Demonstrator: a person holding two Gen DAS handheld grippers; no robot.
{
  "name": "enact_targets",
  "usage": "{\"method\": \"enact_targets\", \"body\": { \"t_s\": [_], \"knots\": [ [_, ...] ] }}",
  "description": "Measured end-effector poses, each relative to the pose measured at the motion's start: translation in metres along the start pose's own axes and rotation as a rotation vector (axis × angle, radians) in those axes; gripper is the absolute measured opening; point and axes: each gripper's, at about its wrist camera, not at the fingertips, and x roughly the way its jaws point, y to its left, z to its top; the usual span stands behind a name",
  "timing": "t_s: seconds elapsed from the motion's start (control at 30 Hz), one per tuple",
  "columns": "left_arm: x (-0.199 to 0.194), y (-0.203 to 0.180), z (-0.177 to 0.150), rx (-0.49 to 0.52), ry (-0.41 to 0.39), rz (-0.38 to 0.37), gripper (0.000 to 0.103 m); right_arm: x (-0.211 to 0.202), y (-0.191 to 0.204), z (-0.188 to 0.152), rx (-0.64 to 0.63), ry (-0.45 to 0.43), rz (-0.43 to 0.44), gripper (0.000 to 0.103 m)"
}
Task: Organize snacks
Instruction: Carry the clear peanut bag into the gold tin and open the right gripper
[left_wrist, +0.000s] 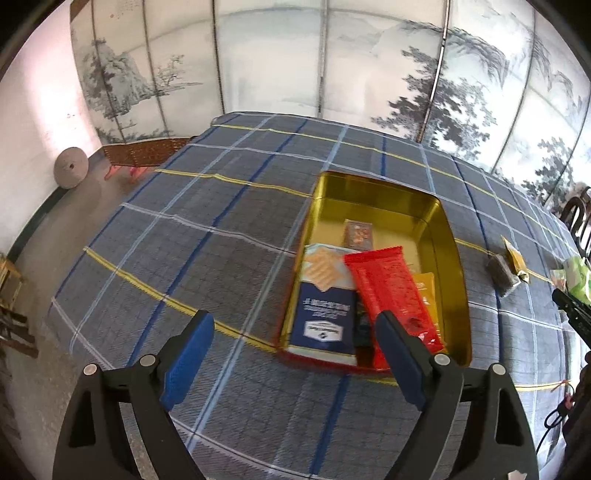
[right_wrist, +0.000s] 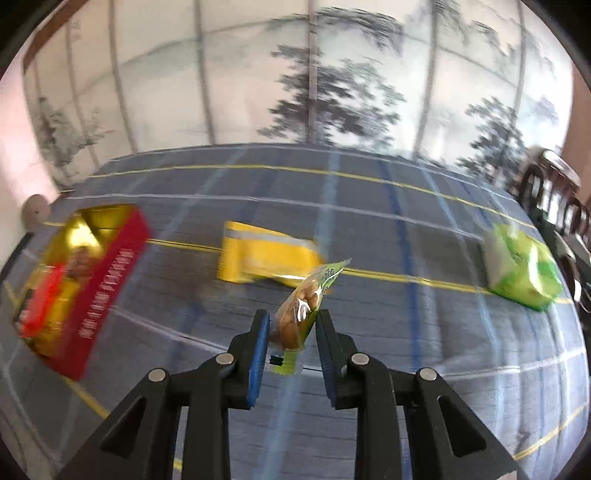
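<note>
A gold-lined tin (left_wrist: 376, 192) with red outer walls lies open on the plaid tablecloth. Inside it are a blue box (left_wrist: 325, 314), a red packet (left_wrist: 391, 284) partly over the box, an orange packet (left_wrist: 424, 284) and a small brown packet (left_wrist: 357, 233). My left gripper (left_wrist: 295, 321) is open and empty just in front of the tin, with its right finger beside the red packet's near end. My right gripper (right_wrist: 293, 317) is shut on a small clear-and-green packet of nuts (right_wrist: 306, 291), held above the cloth. The tin (right_wrist: 110, 266) shows blurred at the left of that view.
A yellow packet (right_wrist: 266, 258) and a green bag (right_wrist: 521, 269) lie on the cloth beyond the right gripper. A grey-brown packet (left_wrist: 502, 273) and a gold one (left_wrist: 515, 258) lie right of the tin. A painted folding screen (left_wrist: 280, 62) stands behind the table, and dark chairs (right_wrist: 554, 192) stand at the right.
</note>
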Motion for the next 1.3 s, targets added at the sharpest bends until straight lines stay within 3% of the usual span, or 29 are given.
{"method": "enact_targets", "body": {
  "t_s": [0.27,0.53,0.87,1.3],
  "knots": [
    [0.000,0.025,-0.006,-0.043,0.011,0.022,0.088,-0.008,0.098,0.014,-0.116,-0.020,0.171,0.026],
    [-0.002,0.050,-0.013,-0.076,0.018,0.048,0.088,-0.002,0.166,0.017,-0.215,-0.004,0.254,0.026],
    [-0.003,0.069,-0.021,-0.096,0.032,0.069,0.088,0.007,0.206,0.007,-0.331,0.010,0.225,0.026],
    [-0.004,0.071,-0.024,-0.100,0.037,0.071,0.088,0.022,0.221,0.003,-0.374,0.048,0.196,0.026]
  ]
}}
